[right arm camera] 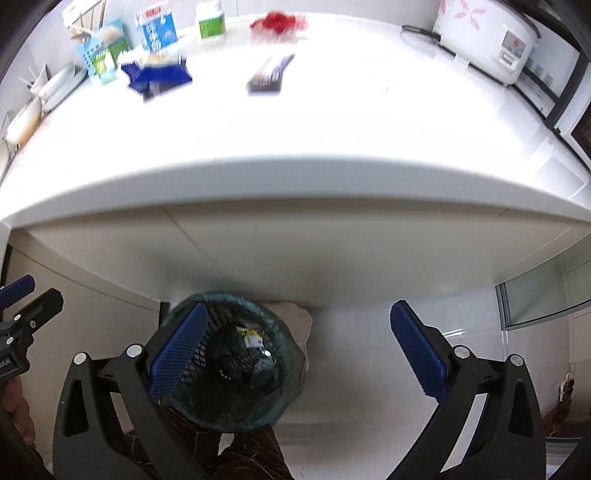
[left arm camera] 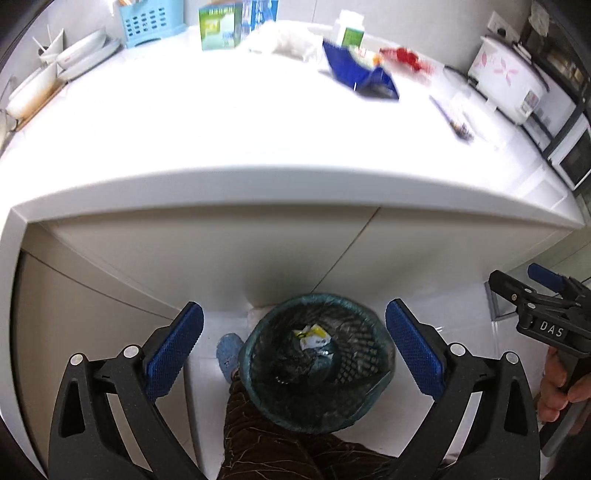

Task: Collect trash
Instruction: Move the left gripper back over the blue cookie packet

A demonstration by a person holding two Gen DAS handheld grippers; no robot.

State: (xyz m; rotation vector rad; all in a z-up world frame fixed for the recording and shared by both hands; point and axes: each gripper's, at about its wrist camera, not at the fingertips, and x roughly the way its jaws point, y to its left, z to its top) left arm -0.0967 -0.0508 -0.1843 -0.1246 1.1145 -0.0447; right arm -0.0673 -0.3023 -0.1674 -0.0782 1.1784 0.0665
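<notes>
A dark mesh waste bin (left arm camera: 317,365) with a liner stands on the floor below the counter edge, holding a yellow-and-white wrapper (left arm camera: 314,336) and dark crumpled trash. My left gripper (left arm camera: 295,349) hangs above it, open, nothing between its blue pads. My right gripper (right arm camera: 299,347) is open and empty too, with the bin (right arm camera: 236,365) under its left finger. On the white counter lie a torn blue packet (left arm camera: 360,70), a red wrapper (left arm camera: 404,57) and a dark flat wrapper (right arm camera: 271,72). The right gripper also shows at the right edge (left arm camera: 546,291) of the left wrist view.
At the counter's back stand a green box (left arm camera: 219,27), a blue-white carton (right arm camera: 155,29), a white-green bottle (right arm camera: 210,20), a blue basket (left arm camera: 151,22), plates (left arm camera: 86,53) and a rice cooker (left arm camera: 509,85). A person's trouser leg (left arm camera: 280,443) and slipper (left arm camera: 229,350) are beside the bin.
</notes>
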